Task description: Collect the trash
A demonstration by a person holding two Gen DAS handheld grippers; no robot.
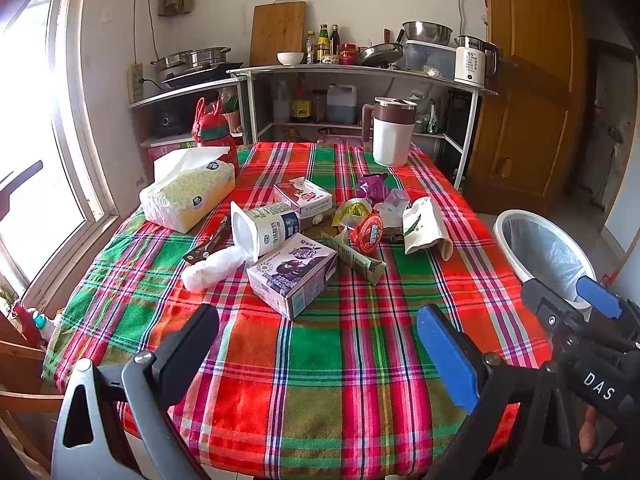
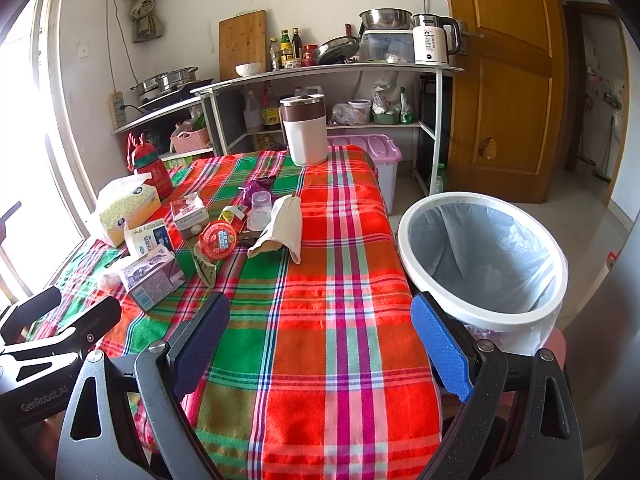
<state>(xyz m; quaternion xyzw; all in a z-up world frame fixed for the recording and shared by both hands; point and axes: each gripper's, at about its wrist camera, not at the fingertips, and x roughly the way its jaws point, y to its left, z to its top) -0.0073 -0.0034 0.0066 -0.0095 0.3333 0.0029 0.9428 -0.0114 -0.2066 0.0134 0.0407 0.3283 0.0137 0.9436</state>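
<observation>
Trash lies in a heap mid-table on the plaid cloth (image 1: 320, 352): a purple milk carton (image 1: 294, 274), a tipped white yogurt cup (image 1: 264, 230), a red-white carton (image 1: 304, 198), a red round lid (image 1: 367, 232), a green wrapper (image 1: 354, 258), a cream pouch (image 1: 424, 226) and a white wad (image 1: 214, 270). The white bin (image 2: 484, 256) with a grey liner stands off the table's right edge. My left gripper (image 1: 316, 332) is open, short of the purple carton. My right gripper (image 2: 320, 324) is open above bare cloth, left of the bin. Both hold nothing.
A tissue pack (image 1: 188, 196), a red bottle (image 1: 214, 132) and a brown-white jug (image 1: 392, 132) stand at the table's far side. Kitchen shelves (image 1: 360, 72) run behind, a wooden door (image 2: 504, 80) at right, a window at left. A pink-lidded box (image 2: 380, 152) sits by the table.
</observation>
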